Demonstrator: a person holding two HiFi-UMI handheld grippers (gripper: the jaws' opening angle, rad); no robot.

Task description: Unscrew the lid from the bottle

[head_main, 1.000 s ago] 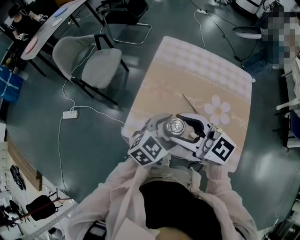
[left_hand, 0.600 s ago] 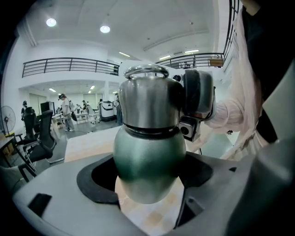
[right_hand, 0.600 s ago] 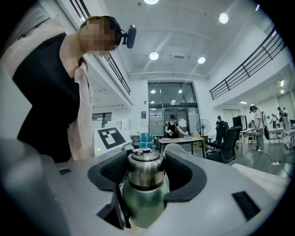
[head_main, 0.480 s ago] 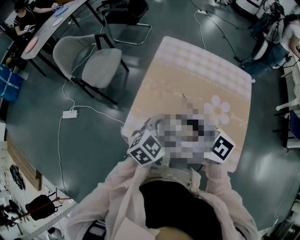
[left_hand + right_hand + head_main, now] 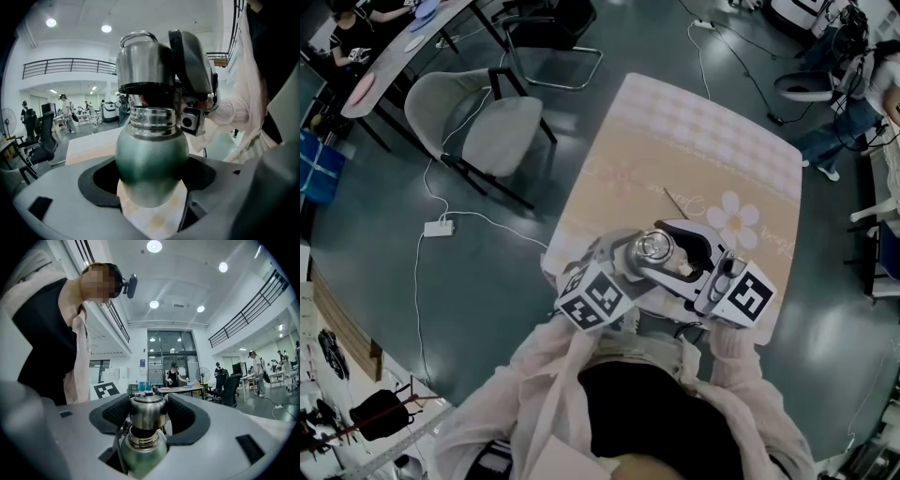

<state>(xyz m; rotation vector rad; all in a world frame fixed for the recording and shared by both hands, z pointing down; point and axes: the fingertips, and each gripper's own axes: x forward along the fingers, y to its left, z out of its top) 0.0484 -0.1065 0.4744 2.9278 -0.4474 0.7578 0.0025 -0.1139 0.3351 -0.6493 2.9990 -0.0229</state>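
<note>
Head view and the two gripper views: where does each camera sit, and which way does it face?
Head view: on the person's head, facing steeply down at the table; sleeves, left gripper and right gripper show.
Left gripper view: on the left gripper, facing along its jaws at the green bottle; a sleeve shows right.
Right gripper view: on the right gripper, facing along its jaws at the lid; the torso shows left.
Shared: all three see the lid.

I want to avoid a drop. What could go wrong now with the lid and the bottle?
1. The left gripper grips the bottle on its smooth, rounded body; twisting may make it slip.
2. The lid, in the right gripper, looks partly unscrewed; once free it could fall near the table's edge.
</note>
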